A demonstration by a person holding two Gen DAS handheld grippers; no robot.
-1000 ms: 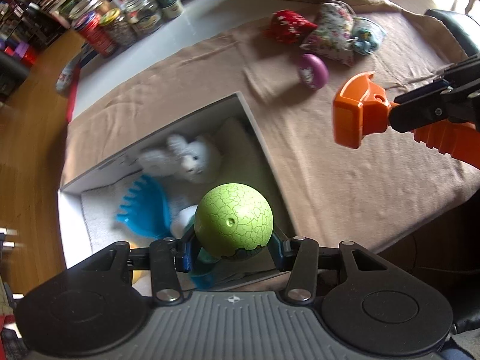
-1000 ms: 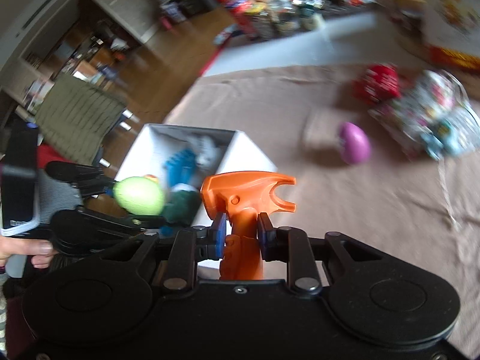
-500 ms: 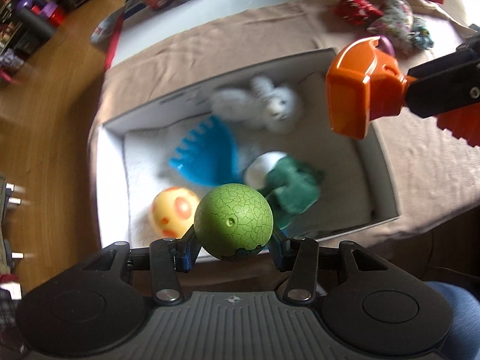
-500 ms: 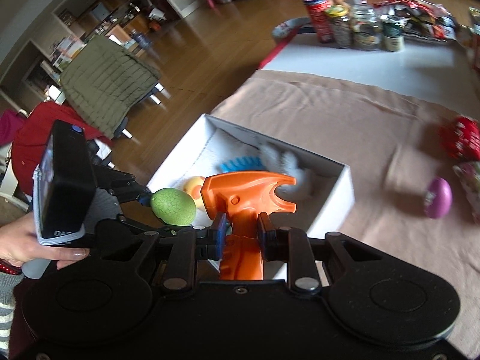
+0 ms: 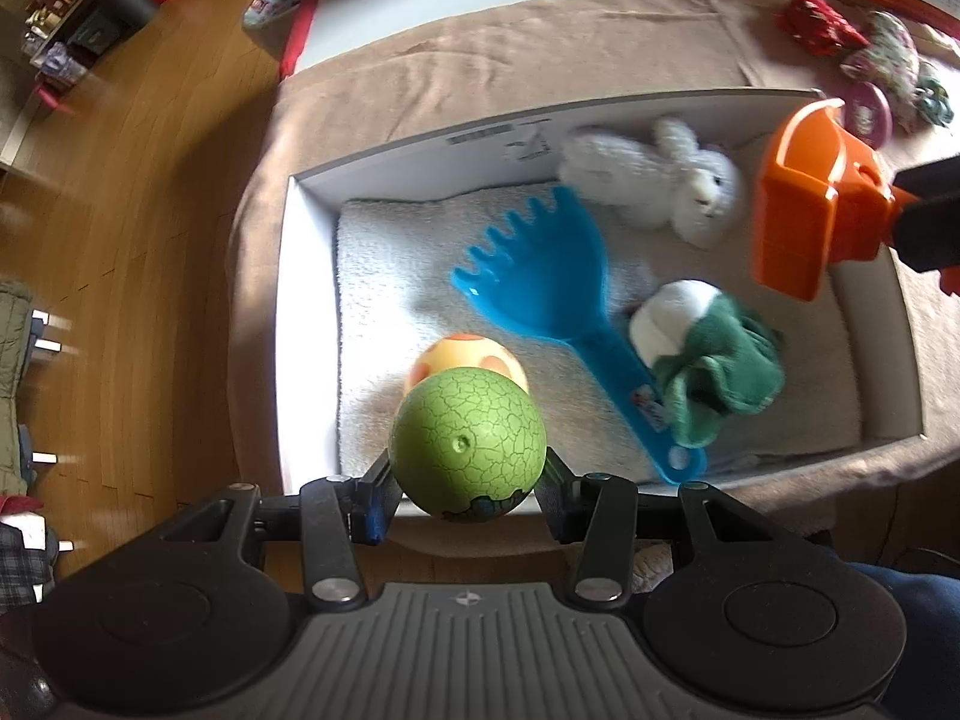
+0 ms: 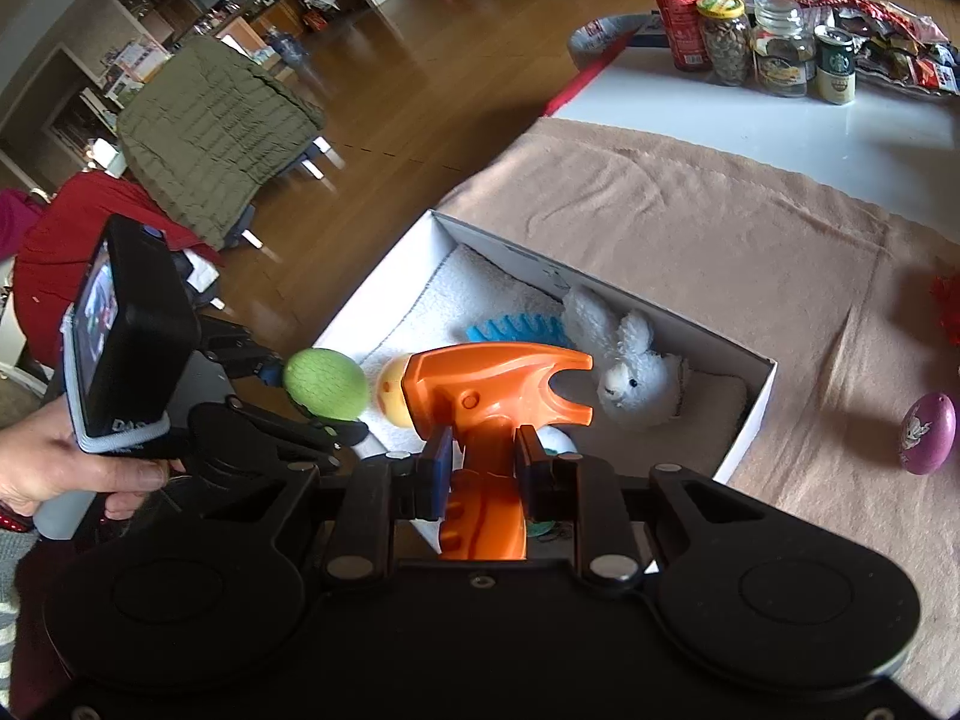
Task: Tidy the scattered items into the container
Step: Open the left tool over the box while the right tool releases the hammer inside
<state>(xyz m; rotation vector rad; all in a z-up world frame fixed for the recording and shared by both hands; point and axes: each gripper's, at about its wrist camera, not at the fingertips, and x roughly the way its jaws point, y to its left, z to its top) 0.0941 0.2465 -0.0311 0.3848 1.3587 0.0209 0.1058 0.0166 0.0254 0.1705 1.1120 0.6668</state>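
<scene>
My left gripper (image 5: pixel 467 480) is shut on a green cracked-pattern egg (image 5: pixel 468 450) and holds it over the near left corner of the white box (image 5: pixel 306 324). My right gripper (image 6: pixel 485 462) is shut on an orange toy hammer (image 6: pixel 492 384), held over the box's right side; the hammer also shows in the left wrist view (image 5: pixel 804 210). In the box lie a white plush rabbit (image 5: pixel 672 180), a blue toy rake (image 5: pixel 552 288), a yellow-orange egg (image 5: pixel 465 354) and a green-white cloth toy (image 5: pixel 702 360). A purple egg (image 6: pixel 927 432) lies on the tan cloth outside.
The box sits on a tan cloth (image 6: pixel 690 198) near the table's left edge, with wooden floor (image 5: pixel 120 240) beyond. A red item (image 5: pixel 822 24) and a floral pouch (image 5: pixel 894 54) lie at the far right. Jars and cans (image 6: pixel 750 36) stand on the white table behind.
Both grippers have moved left over the box, each still holding its toy. The green egg now hangs above the yellow-orange egg; the hammer is over the box's right side.
</scene>
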